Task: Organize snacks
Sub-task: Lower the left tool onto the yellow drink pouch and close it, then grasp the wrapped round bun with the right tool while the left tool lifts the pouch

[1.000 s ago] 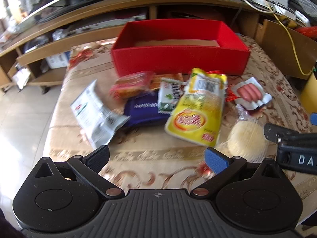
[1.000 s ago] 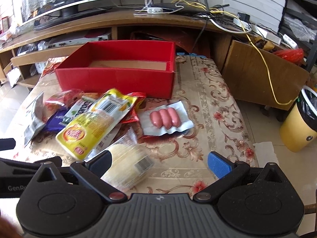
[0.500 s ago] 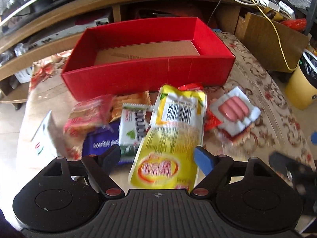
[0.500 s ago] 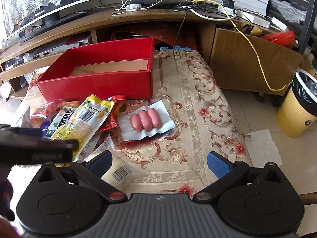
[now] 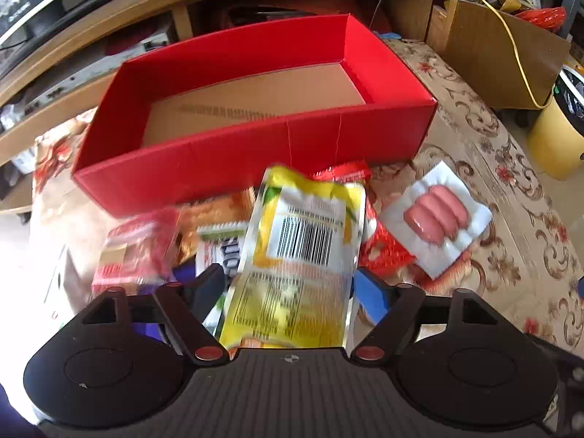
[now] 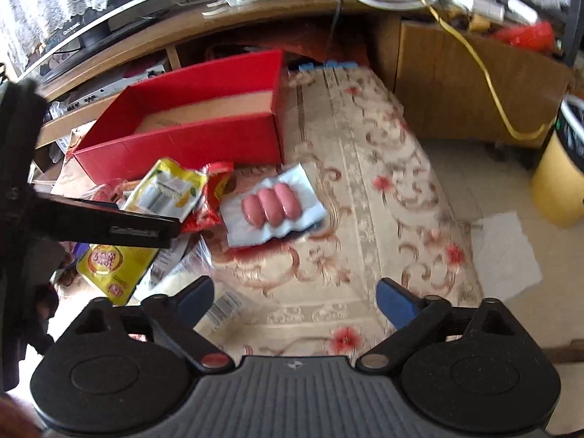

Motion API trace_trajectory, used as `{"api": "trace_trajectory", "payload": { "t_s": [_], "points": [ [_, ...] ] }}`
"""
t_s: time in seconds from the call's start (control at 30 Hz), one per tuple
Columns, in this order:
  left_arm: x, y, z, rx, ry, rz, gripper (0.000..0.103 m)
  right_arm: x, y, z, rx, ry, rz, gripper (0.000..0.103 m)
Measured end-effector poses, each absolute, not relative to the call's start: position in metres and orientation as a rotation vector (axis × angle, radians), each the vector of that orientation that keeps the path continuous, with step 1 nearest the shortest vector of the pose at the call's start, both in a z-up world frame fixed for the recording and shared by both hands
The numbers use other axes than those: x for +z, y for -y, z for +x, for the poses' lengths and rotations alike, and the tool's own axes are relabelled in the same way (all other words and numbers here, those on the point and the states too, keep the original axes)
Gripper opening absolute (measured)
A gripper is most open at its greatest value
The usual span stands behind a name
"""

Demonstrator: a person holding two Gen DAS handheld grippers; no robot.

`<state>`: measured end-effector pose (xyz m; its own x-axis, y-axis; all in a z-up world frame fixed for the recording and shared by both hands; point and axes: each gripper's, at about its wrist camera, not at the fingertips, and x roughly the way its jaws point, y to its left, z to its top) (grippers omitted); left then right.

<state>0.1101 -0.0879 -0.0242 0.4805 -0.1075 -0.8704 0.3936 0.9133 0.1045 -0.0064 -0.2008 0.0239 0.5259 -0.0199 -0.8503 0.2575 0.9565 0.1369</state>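
A yellow snack pouch [image 5: 303,255] with a barcode lies on the snack pile, between the open fingers of my left gripper [image 5: 288,288]; it also shows in the right wrist view [image 6: 164,189]. An empty red box [image 5: 255,109] stands behind the pile. A white pack of three pink sausages [image 5: 436,217] lies right of the pouch [image 6: 272,206]. Red packets [image 5: 138,244] and a green-white packet [image 5: 222,248] lie left of the pouch. My right gripper [image 6: 295,301] is open and empty above the patterned cloth, to the right of the pile.
The table has a floral cloth [image 6: 365,182]. A wooden TV stand [image 5: 109,18] with cables runs behind it. A wooden panel [image 6: 467,84] and a yellow bin [image 6: 558,182] stand to the right. A clear pack with a barcode [image 6: 219,306] lies by my right gripper's left finger.
My left gripper has moved forward and rightward over the pile, bringing the yellow pouch between its open fingers. My right gripper has drifted right and lifted, away from the round clear pack.
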Motion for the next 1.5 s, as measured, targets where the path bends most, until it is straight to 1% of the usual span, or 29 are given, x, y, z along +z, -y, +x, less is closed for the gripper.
{"api": "trace_trajectory", "payload": {
  "t_s": [0.03, 0.1, 0.13, 0.17, 0.37, 0.47, 0.53, 0.57, 0.6, 0.7, 0.83, 0.9, 1.03, 1.07, 1.37, 1.5],
  "points": [
    [-0.024, 0.088, 0.104, -0.309, -1.022, 0.324, 0.074, 0.023, 0.203, -0.008, -0.157, -1.012, 0.275, 0.088],
    [-0.023, 0.087, 0.092, -0.308, -1.019, 0.347, 0.065, 0.024, 0.203, -0.012, -0.139, -1.017, 0.285, 0.087],
    [-0.023, 0.086, 0.087, -0.307, -1.019, 0.356, 0.062, 0.025, 0.202, -0.014, -0.132, -1.012, 0.283, 0.087],
    [-0.023, 0.084, 0.082, -0.308, -1.032, 0.352, 0.057, 0.027, 0.2, -0.016, -0.127, -1.002, 0.278, 0.087],
    [-0.019, 0.061, 0.062, -0.334, -1.072, 0.242, 0.047, 0.033, 0.193, -0.023, -0.135, -0.98, 0.255, 0.087],
    [-0.018, 0.048, 0.058, -0.322, -1.079, 0.182, 0.048, 0.028, 0.187, -0.023, -0.137, -1.003, 0.243, 0.087],
    [-0.018, 0.047, 0.06, -0.302, -1.081, 0.152, 0.059, 0.025, 0.182, -0.023, -0.138, -1.012, 0.229, 0.087],
    [-0.017, 0.048, 0.062, -0.294, -1.078, 0.136, 0.071, 0.024, 0.181, -0.023, -0.142, -1.015, 0.224, 0.087],
    [-0.016, 0.052, 0.063, -0.288, -1.067, 0.124, 0.077, 0.024, 0.18, -0.023, -0.144, -1.017, 0.221, 0.087],
    [-0.017, 0.074, 0.067, -0.297, -1.034, 0.16, 0.079, 0.024, 0.182, -0.022, -0.153, -1.018, 0.227, 0.087],
    [-0.037, 0.099, 0.073, -0.231, -1.052, 0.306, 0.076, 0.021, 0.189, -0.023, -0.151, -1.029, 0.251, 0.087],
    [-0.047, 0.098, 0.076, -0.192, -1.068, 0.313, 0.076, 0.02, 0.194, -0.024, -0.146, -1.03, 0.265, 0.087],
    [-0.05, 0.07, 0.077, -0.202, -1.109, 0.167, 0.074, 0.02, 0.199, -0.028, -0.135, -1.031, 0.293, 0.087],
    [-0.049, 0.064, 0.076, -0.2, -1.11, 0.147, 0.072, 0.02, 0.199, -0.028, -0.127, -1.033, 0.294, 0.087],
    [-0.029, 0.038, 0.048, -0.22, -1.118, 0.108, 0.066, 0.022, 0.19, -0.023, -0.097, -1.02, 0.307, 0.087],
    [-0.021, 0.02, 0.04, -0.24, -1.115, 0.024, 0.066, 0.018, 0.175, -0.01, -0.072, -1.038, 0.335, 0.087]
  ]
}}
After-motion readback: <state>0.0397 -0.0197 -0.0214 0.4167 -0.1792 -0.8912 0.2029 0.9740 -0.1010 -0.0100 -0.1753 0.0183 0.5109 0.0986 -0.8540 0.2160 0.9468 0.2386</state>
